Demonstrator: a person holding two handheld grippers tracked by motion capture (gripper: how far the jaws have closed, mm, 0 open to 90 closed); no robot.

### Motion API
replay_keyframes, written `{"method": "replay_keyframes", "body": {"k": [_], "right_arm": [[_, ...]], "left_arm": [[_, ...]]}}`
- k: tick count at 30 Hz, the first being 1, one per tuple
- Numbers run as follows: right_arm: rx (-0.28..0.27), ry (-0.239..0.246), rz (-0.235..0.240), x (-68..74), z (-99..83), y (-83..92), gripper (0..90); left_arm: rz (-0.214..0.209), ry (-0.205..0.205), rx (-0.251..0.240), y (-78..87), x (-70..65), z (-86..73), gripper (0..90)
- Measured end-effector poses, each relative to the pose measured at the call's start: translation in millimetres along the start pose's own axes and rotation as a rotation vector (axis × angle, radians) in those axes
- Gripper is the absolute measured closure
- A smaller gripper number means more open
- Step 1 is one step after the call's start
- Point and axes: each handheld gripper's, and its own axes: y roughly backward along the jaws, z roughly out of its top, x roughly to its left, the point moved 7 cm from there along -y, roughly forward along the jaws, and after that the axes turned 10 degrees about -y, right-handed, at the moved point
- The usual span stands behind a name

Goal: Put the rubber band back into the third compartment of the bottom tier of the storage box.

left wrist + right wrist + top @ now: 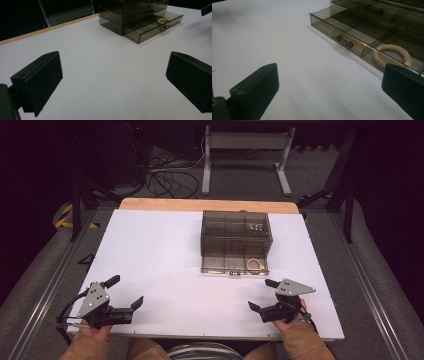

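A smoky transparent drawer box stands at the middle back of the white table. Its bottom drawer is pulled out toward me, with a small metal handle on its front. A cream rope ring lies in the drawer's right compartment, also visible as the ring and the ring. My left gripper rests at the front left of the table, open and empty. My right gripper sits at the front right, open and empty, just short of the drawer.
A wooden strip edges the table's far side. Beyond it stand a grey metal frame and loose cables on the floor. Black stand legs flank the table on both sides.
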Motion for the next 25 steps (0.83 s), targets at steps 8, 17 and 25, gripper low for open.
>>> {"method": "replay_keyframes", "body": {"k": [8,17,25], "right_arm": [[-0.016,0.017,-0.011,-0.2,2.0,1.1,2.0],[-0.020,0.039,-0.023,0.5,3.4,2.3,2.0],[-0.028,0.040,-0.027,-0.5,4.5,4.0,2.0]], "left_arm": [[0.007,0.000,-0.005,0.1,-0.5,0.4,1.5],[0.008,0.001,-0.012,1.0,0.5,0.6,1.4],[-0.009,0.024,-0.018,1.2,1.5,0.7,1.4]]}}
